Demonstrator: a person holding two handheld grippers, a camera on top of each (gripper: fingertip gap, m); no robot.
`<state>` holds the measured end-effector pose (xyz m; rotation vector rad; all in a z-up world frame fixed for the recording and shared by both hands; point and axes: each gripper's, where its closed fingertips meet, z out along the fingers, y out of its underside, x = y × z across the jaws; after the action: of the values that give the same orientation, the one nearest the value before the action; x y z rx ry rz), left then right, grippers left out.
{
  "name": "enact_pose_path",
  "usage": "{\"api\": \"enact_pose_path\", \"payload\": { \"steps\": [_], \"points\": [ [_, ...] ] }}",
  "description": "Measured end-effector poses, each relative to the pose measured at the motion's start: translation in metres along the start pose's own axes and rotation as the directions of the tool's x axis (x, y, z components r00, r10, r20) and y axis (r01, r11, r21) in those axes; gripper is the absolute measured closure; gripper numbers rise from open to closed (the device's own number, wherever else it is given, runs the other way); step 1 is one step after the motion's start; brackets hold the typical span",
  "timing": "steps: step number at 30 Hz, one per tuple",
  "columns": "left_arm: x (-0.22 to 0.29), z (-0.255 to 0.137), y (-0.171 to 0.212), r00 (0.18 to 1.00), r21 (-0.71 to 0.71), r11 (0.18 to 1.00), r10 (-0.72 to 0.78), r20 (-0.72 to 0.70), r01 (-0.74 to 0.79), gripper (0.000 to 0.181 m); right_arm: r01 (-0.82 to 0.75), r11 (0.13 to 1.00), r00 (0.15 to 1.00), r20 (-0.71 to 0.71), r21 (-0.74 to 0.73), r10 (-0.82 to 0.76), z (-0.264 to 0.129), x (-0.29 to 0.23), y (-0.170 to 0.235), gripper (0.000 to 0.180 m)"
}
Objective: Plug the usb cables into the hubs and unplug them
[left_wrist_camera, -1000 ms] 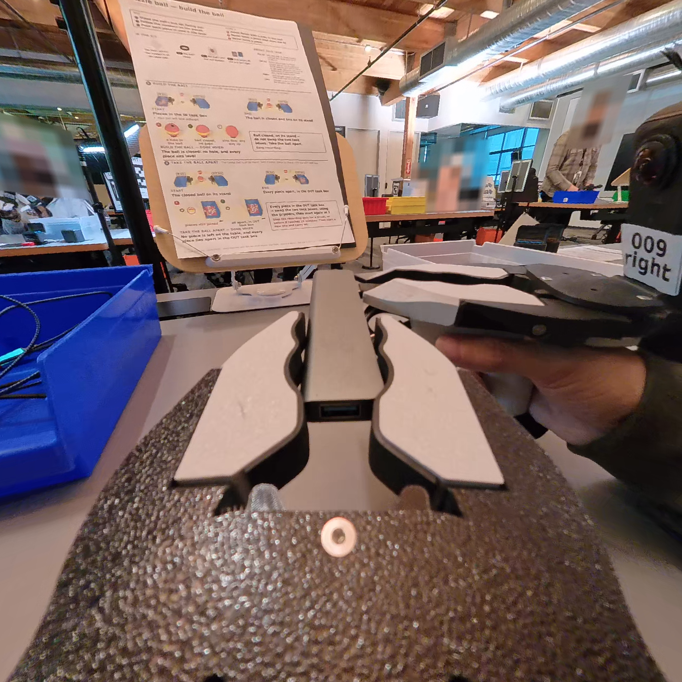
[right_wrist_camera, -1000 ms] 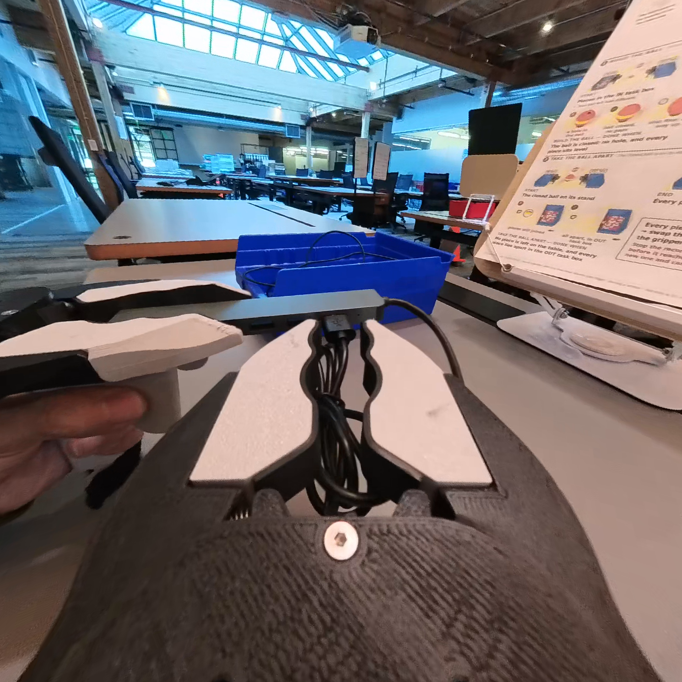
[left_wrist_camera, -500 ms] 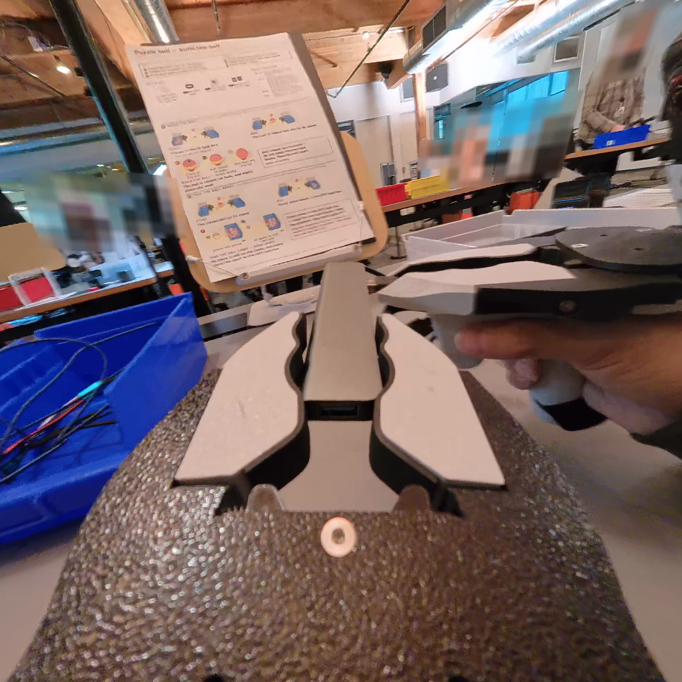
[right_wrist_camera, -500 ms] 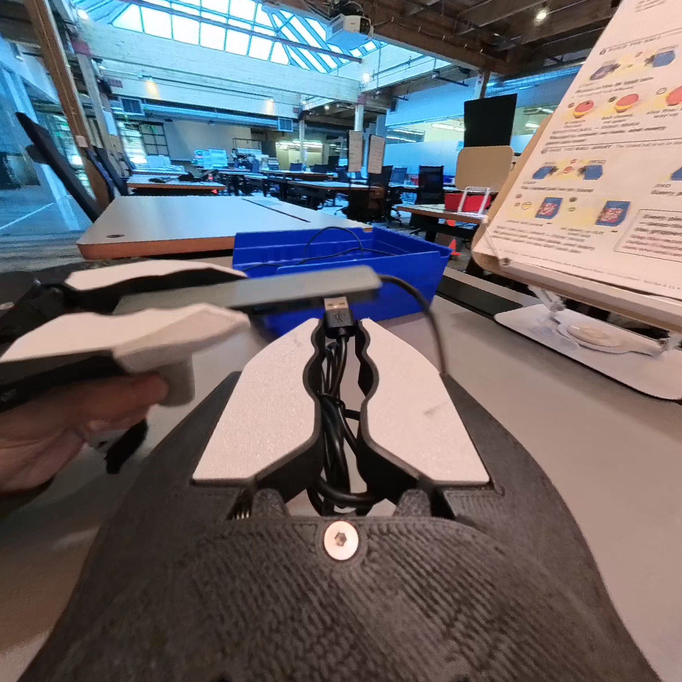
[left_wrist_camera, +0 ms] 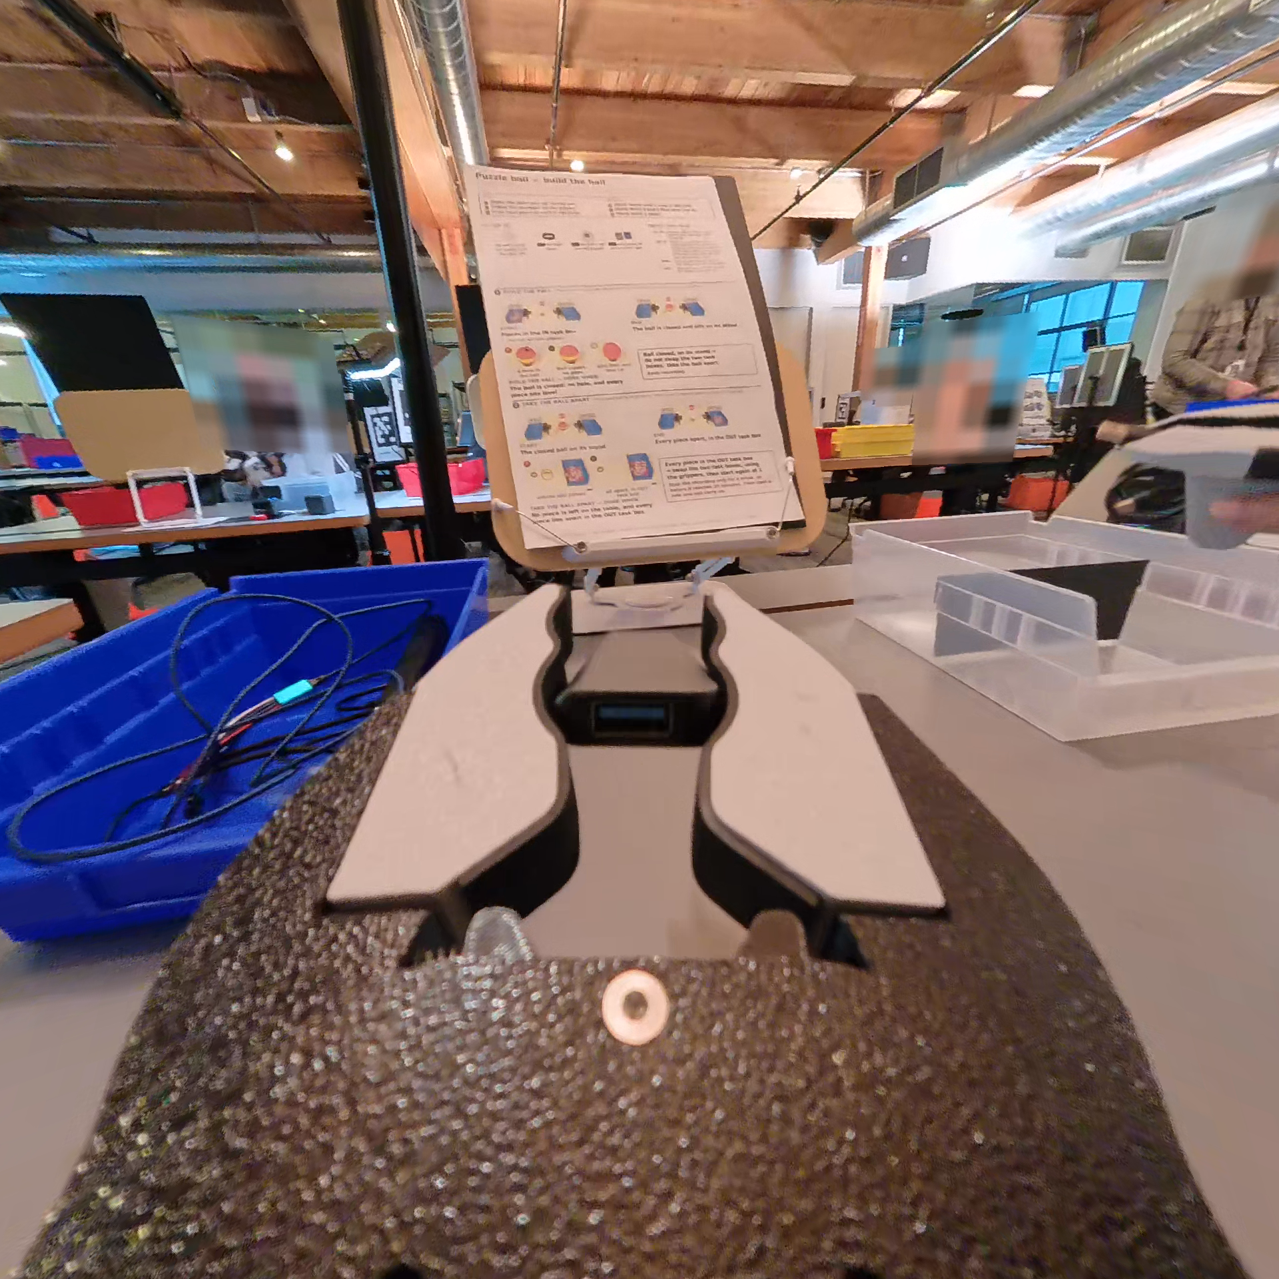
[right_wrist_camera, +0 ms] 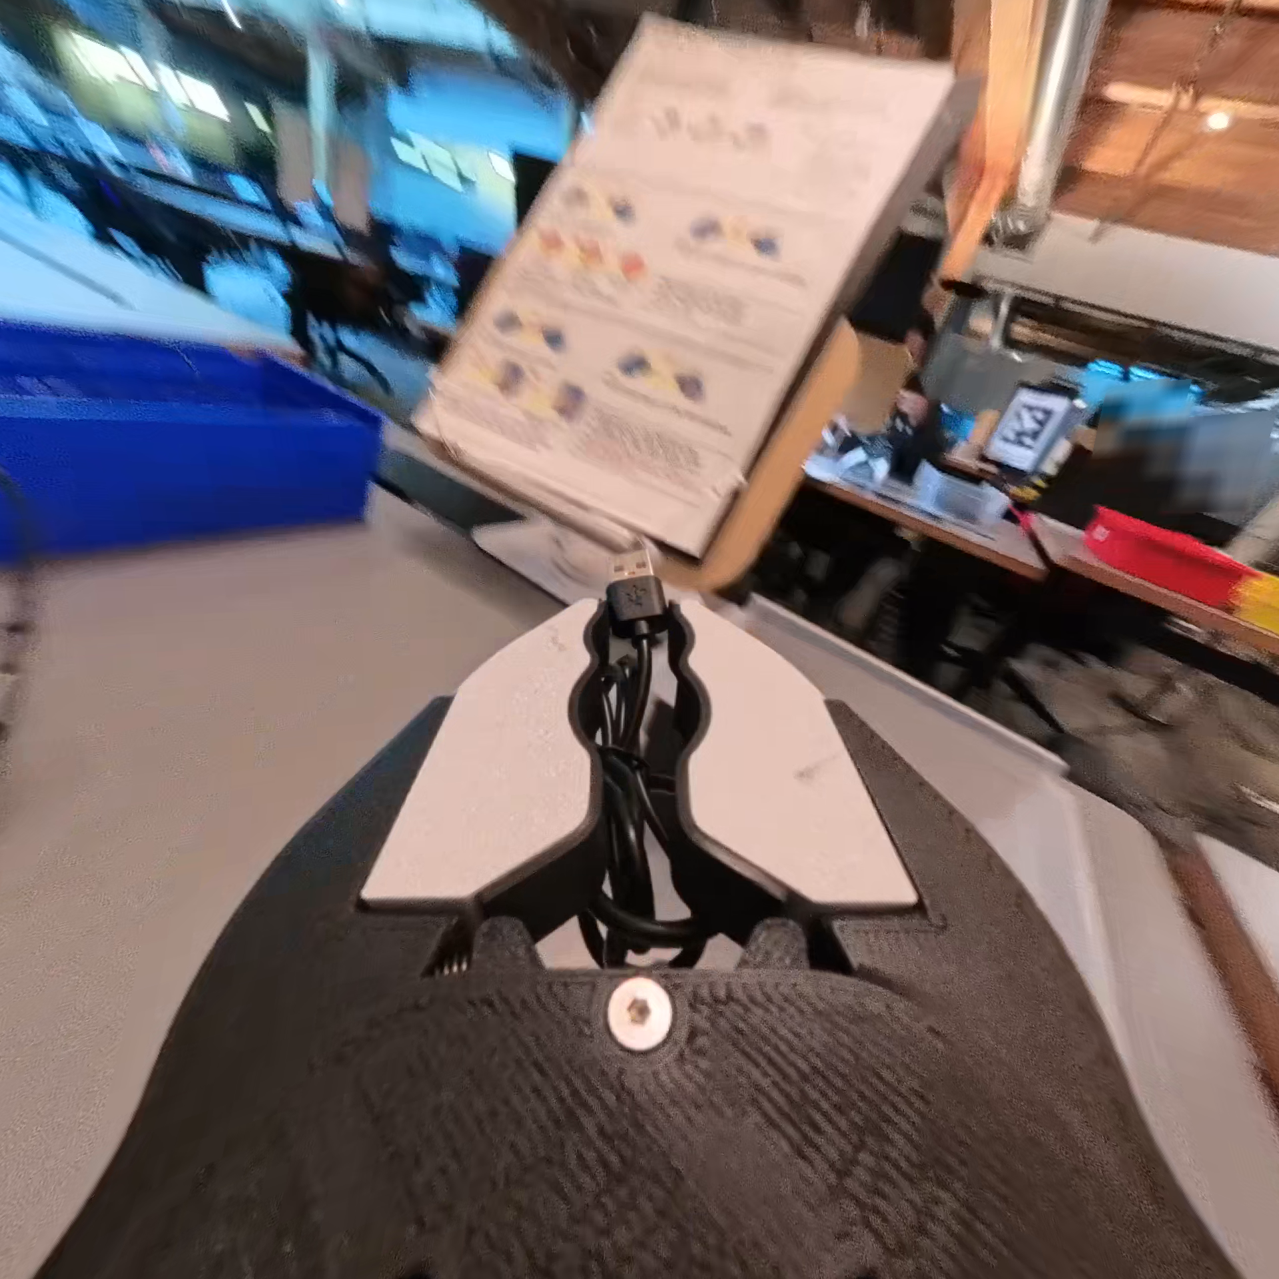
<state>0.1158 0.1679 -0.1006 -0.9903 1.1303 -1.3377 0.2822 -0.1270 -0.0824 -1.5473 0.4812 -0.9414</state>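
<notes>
My left gripper [left_wrist_camera: 633, 605] is shut on a grey USB hub [left_wrist_camera: 633, 675], held just above the grey table with its end port facing the camera. My right gripper [right_wrist_camera: 633, 609] is shut on a bundled black USB cable [right_wrist_camera: 626, 761]. The cable's metal plug [right_wrist_camera: 631, 571] sticks out past the fingertips, free in the air and clear of the hub. In the left wrist view the right gripper [left_wrist_camera: 1218, 450] shows blurred at the far right edge, well away from the hub. The right wrist view is motion-blurred.
A blue bin [left_wrist_camera: 83, 727] with several loose cables stands at the left, also in the right wrist view [right_wrist_camera: 173, 450]. A clear plastic tray [left_wrist_camera: 1038, 664] stands at the right. An instruction sheet on a stand [left_wrist_camera: 623, 360] is straight ahead, beside a black pole [left_wrist_camera: 394, 311]. The gap from one gripper's tips to the other's is roughly 35 centimetres.
The plug has come out of the hub. My right gripper has swung off to the right with the cable. My left gripper has turned and tilted down with the hub.
</notes>
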Motion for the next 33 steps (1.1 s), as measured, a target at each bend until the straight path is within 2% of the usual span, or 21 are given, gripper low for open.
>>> {"api": "enact_pose_path", "payload": {
  "steps": [3,5,7,10,11,13,16,19,22,25,28,29,32,33],
  "points": [
    [0.014,0.001,-0.005,0.999,0.014,1.0,0.021,-0.041,-0.021,0.146,0.037,0.983,0.999,0.03,-0.179,-0.032,-0.004,0.017,0.045,0.164],
    [0.023,0.003,-0.007,0.997,0.01,0.999,0.035,-0.069,-0.035,0.146,0.057,0.972,0.998,0.01,-0.229,-0.056,-0.004,0.023,0.061,0.162],
    [0.031,0.006,-0.007,0.994,0.001,0.999,0.051,-0.092,-0.051,0.146,0.061,0.957,0.998,-0.009,-0.283,-0.066,-0.004,0.025,0.069,0.132],
    [0.042,0.008,-0.007,0.99,-0.014,0.998,0.065,-0.129,-0.067,0.146,0.102,0.946,0.994,-0.012,-0.308,-0.111,-0.005,0.021,0.053,0.112],
    [0.046,0.009,-0.008,0.987,-0.013,0.998,0.064,-0.146,-0.067,0.146,0.127,0.955,0.992,0.033,-0.268,-0.123,-0.004,0.009,0.04,0.113],
    [0.055,0.01,-0.011,0.981,-0.011,0.998,0.06,-0.186,-0.063,0.146,0.16,0.979,0.962,0.244,-0.125,-0.126,-0.003,-0.041,0.009,0.111],
    [0.076,0.012,-0.02,0.957,0.002,0.999,0.044,-0.286,-0.045,0.146,0.123,0.99,0.794,0.592,0.066,-0.138,-0.015,-0.134,-0.024,0.104],
    [0.104,0.009,-0.031,0.905,0.027,0.999,0.037,-0.423,-0.028,0.146,0.059,0.985,0.661,0.732,0.164,-0.162,-0.023,-0.19,-0.039,0.105],
    [0.127,0.003,-0.038,0.834,0.042,0.999,0.032,-0.551,-0.01,0.146,0.005,0.987,0.561,0.817,0.161,-0.136,-0.031,-0.216,-0.035,0.106],
    [0.138,-0.002,-0.043,0.789,0.05,0.999,0.023,-0.613,0.01,0.146,-0.133,0.984,0.463,0.885,0.119,-0.044,-0.04,-0.223,-0.036,0.107],
    [0.148,-0.007,-0.045,0.75,0.054,0.998,0.014,-0.662,0.029,0.146,-0.188,0.974,0.461,0.887,0.123,-0.024,-0.038,-0.221,-0.036,0.117],
    [0.15,-0.008,-0.046,0.74,0.057,0.998,0.015,-0.673,0.032,0.146,-0.176,0.976,0.459,0.888,0.13,-0.035,-0.038,-0.222,-0.034,0.12],
    [0.153,-0.01,-0.045,0.725,0.054,0.998,0.022,-0.688,0.021,0.146,-0.12,0.983,0.388,0.918,0.141,-0.084,-0.049,-0.23,-0.027,0.143],
    [0.154,-0.011,-0.045,0.715,0.055,0.998,0.024,-0.698,0.021,0.146,-0.107,0.98,0.386,0.916,0.166,-0.113,-0.051,-0.23,-0.027,0.144]
  ]
}}
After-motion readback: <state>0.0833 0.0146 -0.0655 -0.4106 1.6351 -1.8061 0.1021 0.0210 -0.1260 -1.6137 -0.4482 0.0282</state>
